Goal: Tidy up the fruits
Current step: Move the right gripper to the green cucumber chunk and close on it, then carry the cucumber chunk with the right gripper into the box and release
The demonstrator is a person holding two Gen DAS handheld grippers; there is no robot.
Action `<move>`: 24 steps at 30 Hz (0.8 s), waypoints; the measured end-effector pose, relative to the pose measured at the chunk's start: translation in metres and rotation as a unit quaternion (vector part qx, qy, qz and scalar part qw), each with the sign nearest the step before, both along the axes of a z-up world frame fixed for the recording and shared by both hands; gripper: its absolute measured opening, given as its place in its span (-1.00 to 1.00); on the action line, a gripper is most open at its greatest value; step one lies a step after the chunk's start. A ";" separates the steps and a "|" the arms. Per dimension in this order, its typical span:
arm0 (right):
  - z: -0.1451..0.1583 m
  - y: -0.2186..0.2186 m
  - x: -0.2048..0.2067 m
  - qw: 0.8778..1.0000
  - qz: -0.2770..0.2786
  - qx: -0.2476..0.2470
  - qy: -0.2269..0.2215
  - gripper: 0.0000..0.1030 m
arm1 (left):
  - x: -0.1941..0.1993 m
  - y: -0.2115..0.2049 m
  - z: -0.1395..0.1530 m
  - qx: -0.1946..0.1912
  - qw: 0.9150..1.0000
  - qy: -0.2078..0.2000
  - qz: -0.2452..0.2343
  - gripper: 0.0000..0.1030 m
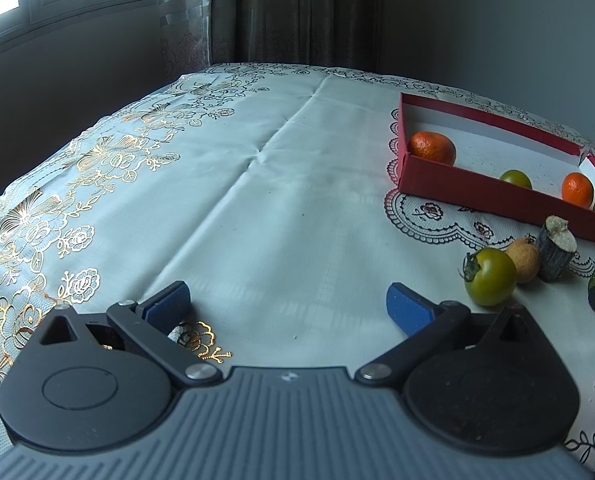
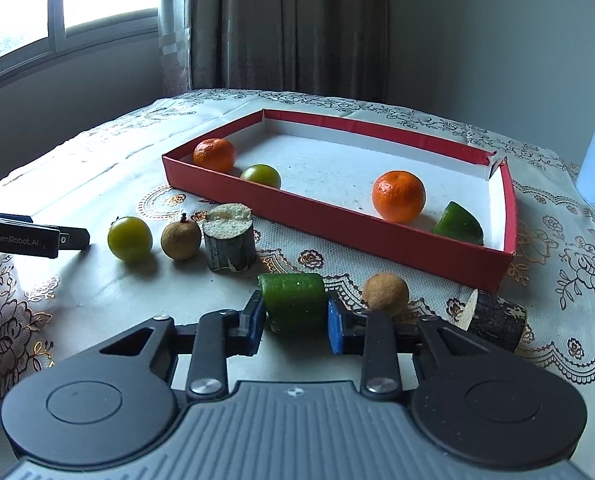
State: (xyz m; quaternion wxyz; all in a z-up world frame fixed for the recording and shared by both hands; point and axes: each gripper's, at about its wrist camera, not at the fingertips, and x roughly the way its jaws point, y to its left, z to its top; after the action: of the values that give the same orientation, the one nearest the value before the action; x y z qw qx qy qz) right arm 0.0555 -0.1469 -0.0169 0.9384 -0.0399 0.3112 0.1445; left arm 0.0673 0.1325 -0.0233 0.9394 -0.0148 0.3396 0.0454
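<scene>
I've got my right gripper (image 2: pixel 295 322) clamped on the green chunk (image 2: pixel 293 302), down on the table (image 2: pixel 97 300) before the red box (image 2: pixel 337 216). Left gripper (image 1: pixel 287 306) gapes, idle. Next: lift over the rim.

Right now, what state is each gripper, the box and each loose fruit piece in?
Right gripper: shut on the green cucumber chunk, chunk on the table.
Left gripper: open, nothing between its pads.
Red box: open-topped, holding two oranges, a green tomato and a green wedge.
Green tomato: loose on the cloth, outside the box.
Sugarcane piece: standing on end outside the box.
</scene>
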 end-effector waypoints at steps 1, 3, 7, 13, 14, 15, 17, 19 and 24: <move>0.000 0.000 0.000 1.000 0.000 0.000 0.000 -0.42 | 0.000 0.000 0.000 0.000 1.000 0.000 0.000 1.00; 0.000 0.000 0.000 1.000 -0.001 0.001 -0.001 -0.42 | 0.000 0.000 0.000 0.000 1.000 0.000 0.000 1.00; 0.002 -0.001 -0.003 1.000 -0.001 0.006 -0.007 -0.43 | 0.000 0.000 0.000 0.000 1.000 0.000 0.000 1.00; 0.008 -0.005 -0.014 1.000 0.000 0.017 -0.020 -0.43 | 0.000 0.000 0.000 0.000 1.000 0.000 0.000 1.00; 0.008 -0.007 -0.016 1.000 -0.001 0.020 -0.022 -0.43 | 0.000 0.000 0.000 0.000 1.000 0.000 0.000 1.00; 0.009 -0.008 -0.018 0.999 -0.003 0.023 -0.023 -0.43 | 0.000 0.000 0.000 0.000 1.000 0.000 0.000 1.00; 0.009 -0.012 -0.020 0.999 -0.006 0.028 -0.023 -0.43 | 0.000 0.000 0.000 0.000 1.000 0.000 0.000 1.00; 0.008 -0.014 -0.021 0.999 -0.011 0.030 -0.025 -0.43 | 0.000 0.000 0.000 0.000 1.000 0.000 0.000 1.00; 0.013 -0.015 -0.019 0.999 -0.016 0.032 -0.037 -0.43 | 0.000 0.000 0.000 0.000 1.000 0.000 0.000 1.00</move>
State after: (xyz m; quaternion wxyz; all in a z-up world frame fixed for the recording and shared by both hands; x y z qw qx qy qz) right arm 0.0368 -0.1615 -0.0035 0.9522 -0.0103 0.2724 0.1378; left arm 0.0672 0.1324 -0.0236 0.9394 -0.0145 0.3395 0.0450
